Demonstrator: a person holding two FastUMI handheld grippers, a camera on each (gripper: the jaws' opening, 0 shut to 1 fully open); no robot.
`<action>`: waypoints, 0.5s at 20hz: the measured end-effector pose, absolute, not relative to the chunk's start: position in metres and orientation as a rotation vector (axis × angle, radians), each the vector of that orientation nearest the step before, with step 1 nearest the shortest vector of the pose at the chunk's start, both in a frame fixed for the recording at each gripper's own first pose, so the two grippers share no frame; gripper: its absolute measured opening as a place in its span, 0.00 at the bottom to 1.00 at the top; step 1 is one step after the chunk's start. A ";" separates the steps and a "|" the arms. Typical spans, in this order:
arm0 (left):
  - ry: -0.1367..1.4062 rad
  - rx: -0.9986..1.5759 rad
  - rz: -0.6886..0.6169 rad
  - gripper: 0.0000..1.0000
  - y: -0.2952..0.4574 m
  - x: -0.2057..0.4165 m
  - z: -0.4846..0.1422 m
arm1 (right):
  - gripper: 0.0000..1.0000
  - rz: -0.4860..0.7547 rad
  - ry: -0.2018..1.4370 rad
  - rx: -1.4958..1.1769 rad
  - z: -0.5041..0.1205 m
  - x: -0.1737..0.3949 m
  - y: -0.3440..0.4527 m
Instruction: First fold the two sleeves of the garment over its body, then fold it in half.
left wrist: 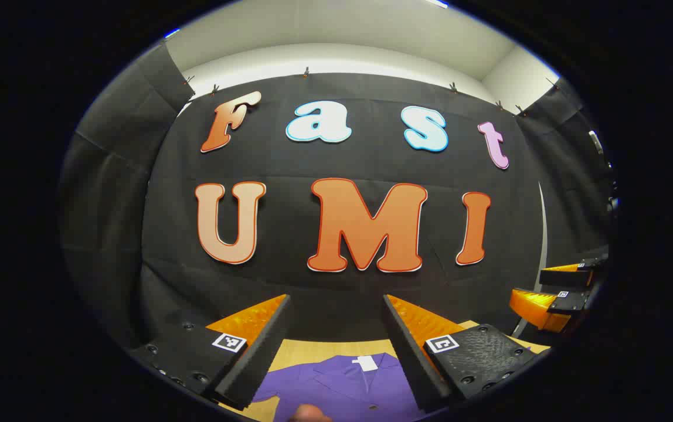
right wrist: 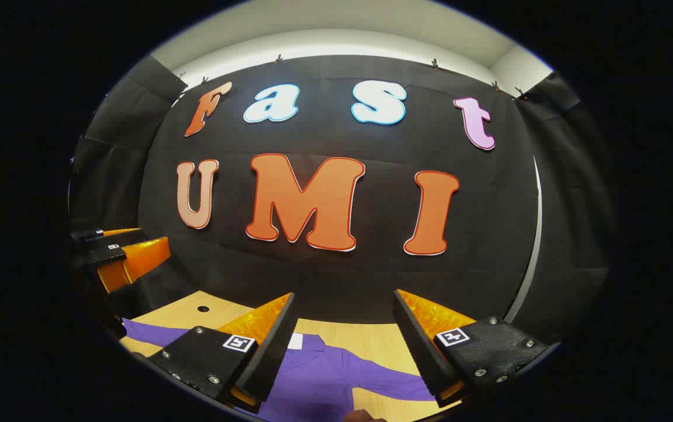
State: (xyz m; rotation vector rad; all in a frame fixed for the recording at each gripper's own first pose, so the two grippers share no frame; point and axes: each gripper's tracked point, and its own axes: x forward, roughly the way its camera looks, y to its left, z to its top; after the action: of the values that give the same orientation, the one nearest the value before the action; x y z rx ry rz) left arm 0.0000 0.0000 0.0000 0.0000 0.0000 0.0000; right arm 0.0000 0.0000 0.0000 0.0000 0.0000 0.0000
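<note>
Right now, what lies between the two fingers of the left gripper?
In the left gripper view, the open left gripper frames the purple garment's collar with its white tag, lying on the wooden table farther below.

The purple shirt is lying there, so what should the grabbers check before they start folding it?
1. Purple shirt lies on the wooden table: ok.
2. Left gripper open, holding nothing: ok.
3. Right gripper open, holding nothing: ok.
4. A sleeve is spread out to the side, not yet folded: ok to start.
5. Collar tag faces up, near the wall: ok.
6. Whole shirt lies flat, no bunching: cannot tell, its lower part is out of sight.
</note>
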 end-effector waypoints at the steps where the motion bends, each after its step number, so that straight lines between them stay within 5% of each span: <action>1: 0.001 -0.012 -0.004 0.94 -0.002 0.000 -0.003 | 0.96 -0.003 -0.002 -0.004 0.000 0.001 -0.002; 10: 0.018 0.049 0.028 0.94 -0.008 0.000 -0.012 | 0.96 -0.028 -0.001 0.017 -0.002 0.004 -0.017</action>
State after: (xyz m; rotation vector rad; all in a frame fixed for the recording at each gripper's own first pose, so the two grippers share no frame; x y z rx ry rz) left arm -0.0002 -0.0083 -0.0117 0.0485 0.0184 0.0280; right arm 0.0039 -0.0172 -0.0021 0.0172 -0.0012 -0.0280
